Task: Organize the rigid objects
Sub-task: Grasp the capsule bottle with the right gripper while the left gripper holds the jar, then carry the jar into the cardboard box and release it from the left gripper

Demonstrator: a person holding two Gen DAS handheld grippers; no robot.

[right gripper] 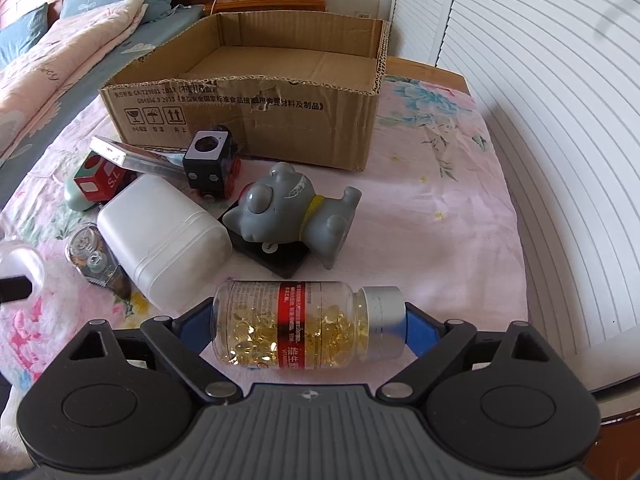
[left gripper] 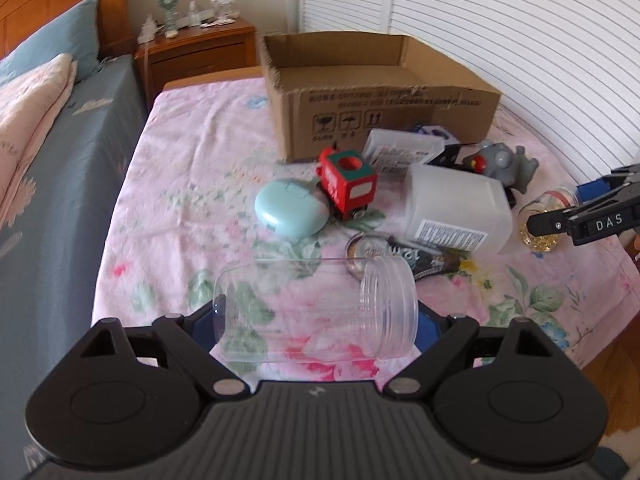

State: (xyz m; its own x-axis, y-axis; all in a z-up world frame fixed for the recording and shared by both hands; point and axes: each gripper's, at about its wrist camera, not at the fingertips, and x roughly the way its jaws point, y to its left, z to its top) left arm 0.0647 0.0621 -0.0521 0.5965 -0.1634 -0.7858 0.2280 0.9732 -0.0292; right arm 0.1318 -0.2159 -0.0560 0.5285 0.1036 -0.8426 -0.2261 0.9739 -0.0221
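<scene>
My left gripper (left gripper: pixel 316 316) is shut on an empty clear plastic jar (left gripper: pixel 316 308), held sideways above the floral cloth. My right gripper (right gripper: pixel 308 324) is shut on a clear capsule bottle (right gripper: pixel 296 326) with a silver cap and red label; it also shows in the left wrist view (left gripper: pixel 548 216). An open cardboard box (right gripper: pixel 280 120) stands beyond, also in the left wrist view (left gripper: pixel 380 120). In front of it lie a white bottle (right gripper: pixel 160 236), a grey toy figure (right gripper: pixel 288 212), a black toy block (right gripper: pixel 210 160), a red toy train car (left gripper: pixel 348 180) and a mint case (left gripper: pixel 288 208).
A correction tape dispenser (right gripper: pixel 92 260) lies left of the white bottle. A clear flat case (left gripper: pixel 400 150) leans by the box. A bed with pillows (left gripper: pixel 40 100) lies to the left, a wooden nightstand (left gripper: pixel 200 48) behind, and louvred doors (right gripper: pixel 540 80) on the right.
</scene>
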